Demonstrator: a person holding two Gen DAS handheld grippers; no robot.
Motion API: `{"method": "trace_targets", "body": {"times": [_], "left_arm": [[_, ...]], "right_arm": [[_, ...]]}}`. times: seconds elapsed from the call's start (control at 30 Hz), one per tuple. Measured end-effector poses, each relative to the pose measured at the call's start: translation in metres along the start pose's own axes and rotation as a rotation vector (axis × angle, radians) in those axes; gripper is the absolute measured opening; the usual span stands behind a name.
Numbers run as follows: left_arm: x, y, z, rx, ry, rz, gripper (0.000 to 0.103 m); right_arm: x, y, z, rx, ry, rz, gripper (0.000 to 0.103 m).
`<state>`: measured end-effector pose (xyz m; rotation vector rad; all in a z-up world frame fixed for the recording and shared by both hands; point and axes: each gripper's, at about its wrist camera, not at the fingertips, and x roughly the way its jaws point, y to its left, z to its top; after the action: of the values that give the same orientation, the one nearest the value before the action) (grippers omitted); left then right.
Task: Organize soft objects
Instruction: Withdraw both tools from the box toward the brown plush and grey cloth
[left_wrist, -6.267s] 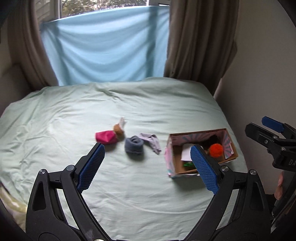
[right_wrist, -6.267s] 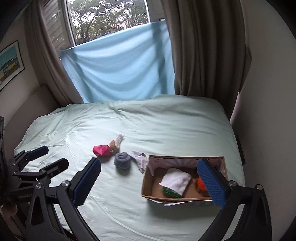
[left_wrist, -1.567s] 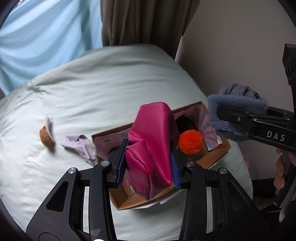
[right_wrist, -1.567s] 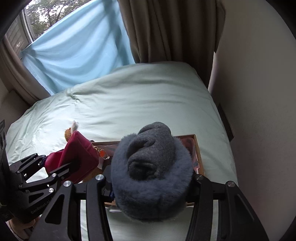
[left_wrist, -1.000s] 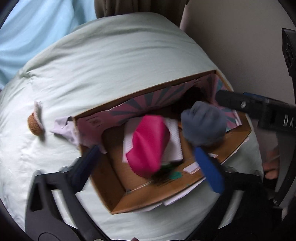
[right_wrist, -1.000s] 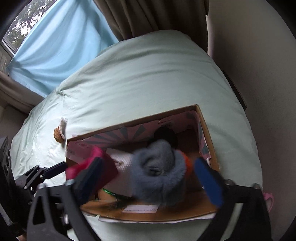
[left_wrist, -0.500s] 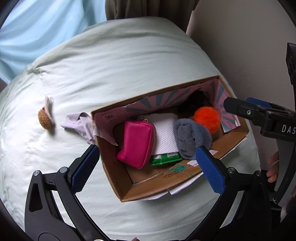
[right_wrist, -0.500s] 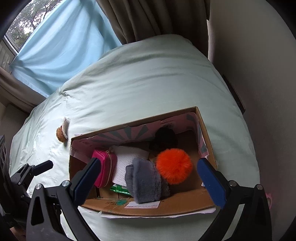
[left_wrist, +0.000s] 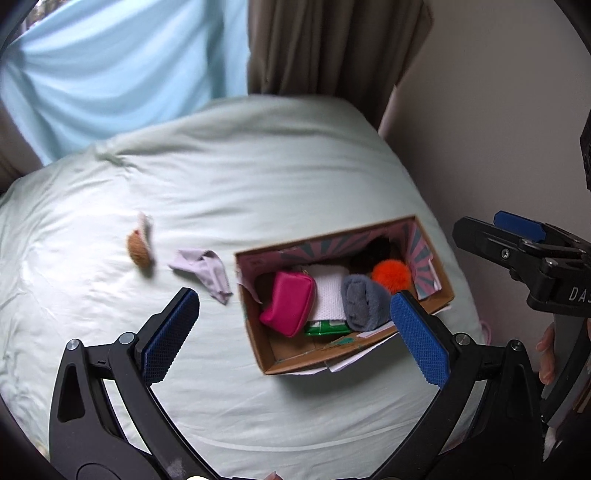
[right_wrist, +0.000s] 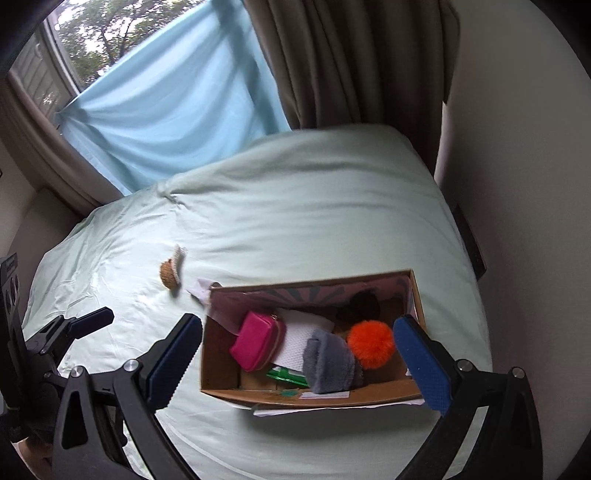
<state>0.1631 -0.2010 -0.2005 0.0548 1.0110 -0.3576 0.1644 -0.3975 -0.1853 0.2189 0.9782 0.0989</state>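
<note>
- Both tools hung above the bed, and neither carried a thing: the left gripper stood spread wide, blue pads far apart, and the right gripper gaped just as wide over the cardboard box.
- In that box lay the pink pouch at the left end, a white cloth beside it, the grey rolled sock next along, and the orange pom-pom at the right, with a green packet peeking out near the front wall.
- Two soft pieces lay out on the sheet, left of the box: the lilac cloth almost touching the box's left end, and the small brown plush a little farther left.
- From the left wrist view, both lay ahead and off to the left of the left gripper's centre line, the lilac cloth just beyond its left pad.
- The lilac cloth ran slantwise, its long axis from far left down to near right, toward the box corner.
- From the right wrist view the box wall hid most of that cloth, and the plush sat well out to the left.
- My call: the left gripper was the nearer one for either piece, and it would want to swing left and close across the cloth's slant.
</note>
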Motion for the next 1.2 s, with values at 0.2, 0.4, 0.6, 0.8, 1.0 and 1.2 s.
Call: {"method": "trace_targets", "body": {"times": [0.2,0.4,0.6,0.8,1.0,1.2], "left_arm": [[-0.057,0.028,0.000,-0.035,-0.089,0.039,0.103],[-0.112,0.069,-0.012,-0.080,-0.169,0.061,0.103],[-0.152,0.119,-0.038,-0.098,-0.210,0.094,0.103],[-0.173,0.171,-0.063,-0.103,-0.220,0.103,0.103],[-0.174,0.214,-0.066,-0.075,-0.231,0.073,0.103],[-0.154,0.254,-0.058,-0.010,-0.224,0.021,0.103]], "right_arm": [[-0.043,0.040,0.013,-0.050,-0.072,-0.002,0.103],[-0.074,0.085,0.010,-0.083,-0.119,-0.010,0.103],[-0.088,0.138,-0.009,-0.134,-0.136,-0.050,0.103],[-0.097,0.182,-0.034,-0.160,-0.180,-0.064,0.103],[-0.086,0.217,-0.042,-0.116,-0.195,-0.062,0.103],[-0.063,0.250,-0.048,-0.051,-0.235,-0.065,0.103]]}}
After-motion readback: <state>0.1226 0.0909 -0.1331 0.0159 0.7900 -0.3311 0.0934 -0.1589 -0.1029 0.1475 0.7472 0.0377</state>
